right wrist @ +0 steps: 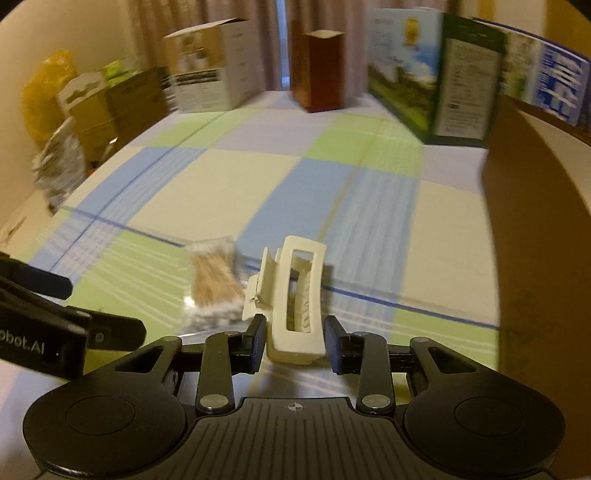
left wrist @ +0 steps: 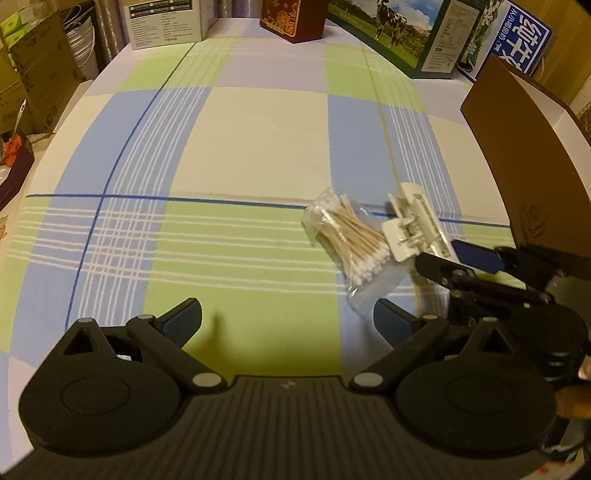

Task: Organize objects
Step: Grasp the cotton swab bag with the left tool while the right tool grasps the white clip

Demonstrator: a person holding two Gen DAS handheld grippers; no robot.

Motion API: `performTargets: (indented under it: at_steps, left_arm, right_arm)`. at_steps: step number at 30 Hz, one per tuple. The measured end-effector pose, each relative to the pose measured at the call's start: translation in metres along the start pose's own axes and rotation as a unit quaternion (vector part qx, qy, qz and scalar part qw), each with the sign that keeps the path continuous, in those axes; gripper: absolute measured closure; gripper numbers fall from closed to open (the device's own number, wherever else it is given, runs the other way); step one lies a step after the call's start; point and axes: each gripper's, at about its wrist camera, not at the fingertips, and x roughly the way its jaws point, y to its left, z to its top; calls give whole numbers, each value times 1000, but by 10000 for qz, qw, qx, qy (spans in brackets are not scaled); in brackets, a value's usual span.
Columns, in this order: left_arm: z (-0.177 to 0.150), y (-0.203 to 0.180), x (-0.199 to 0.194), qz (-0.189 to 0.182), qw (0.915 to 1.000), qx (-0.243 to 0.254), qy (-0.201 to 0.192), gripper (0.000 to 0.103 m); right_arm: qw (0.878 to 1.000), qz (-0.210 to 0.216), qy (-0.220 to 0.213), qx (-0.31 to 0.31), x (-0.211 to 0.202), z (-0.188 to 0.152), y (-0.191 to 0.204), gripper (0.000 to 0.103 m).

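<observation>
The right gripper (right wrist: 295, 347) has its two jaws drawn in narrow on the near end of one white hair claw clip (right wrist: 293, 295); the pads sit against the clip's sides, though blur keeps the exact contact soft. No earlier view is here to compare. The clip stands tilted up off the checked tablecloth (right wrist: 221, 192), its toothed inner side partly hidden by its own frame.

Just left of the clip lies one clear bag of cotton swabs (left wrist: 345, 236), flat on the cloth and touching or nearly touching the clip; in the right wrist view it is smeared by motion. The left gripper (left wrist: 286, 325) hovers over the green square with its jaws wide and nothing between them.

To the right one brown cardboard panel (left wrist: 524, 173) rises, cut off by the frame edge, so its whole shape cannot be told. Along the far edge stand a white printed box (left wrist: 166, 22), a dark red box (left wrist: 291, 18) and a cow-picture carton (left wrist: 399, 33), with more cartons cut off beyond.
</observation>
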Motion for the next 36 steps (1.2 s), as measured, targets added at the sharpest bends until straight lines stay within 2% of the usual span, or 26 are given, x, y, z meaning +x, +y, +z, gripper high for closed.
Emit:
performTargets:
  at_steps: [5,10,15,18,19,20,21,25,27,28,29,31,32,36]
  left_arm:
    - [10,-14,12,-55,10000,62,-34,5]
    - [24,-31,29,-44,9999,35,-87,5]
    - [41,-41,49,92,9996,-232,-107,5]
    - [49,-45,61,268,9993,-267,-44,6]
    - [50,-47,63,336,9992,-217,-50,6]
    - [49,-47,65,382,9991,-165,-28,8]
    - [49,-47,66,381,9992,-117,-8,9]
    - [39,-46,63,418,9988,245,-69,20]
    - [34,-44,57,352,9984,425,-152,31]
    - [31,-41,54,312,9981,496,-181,40]
    - [28,-39,51,292,9978,557,-205,51]
    - [23,-34,45,251,9973,645,-231,62]
    - [21,-31,43,244,9974,645,-214,65]
    - [11,-21,35,213,9979,588,-168,69]
  right_arm:
    - [9968,-794,-93,57,-3,-5,-12,72]
    - [9947,-1000,-82,237,-2,-1,-24,72]
    - [9949,-946,-22,362,0,1,-33,71]
    - [9958,-836,11,366,2,3,-34,60]
    - [9961,-812,6,354,2,3,-34,50]
    - [9963,-801,-5,328,2,3,-34,44]
    - [9965,-779,-33,302,1,3,-33,44]
    - [9970,-744,10,201,6,5,-31,43]
    - [9974,-701,26,136,9,5,-31,43]
    - [9974,-719,26,96,9,5,-30,46]
    - [9973,-739,20,52,10,5,-30,56]
    - [9974,-721,96,9,12,5,-30,69]
    - [9975,-695,154,12,13,4,-30,74]
    - [9981,-578,216,12,5,-4,-30,74]
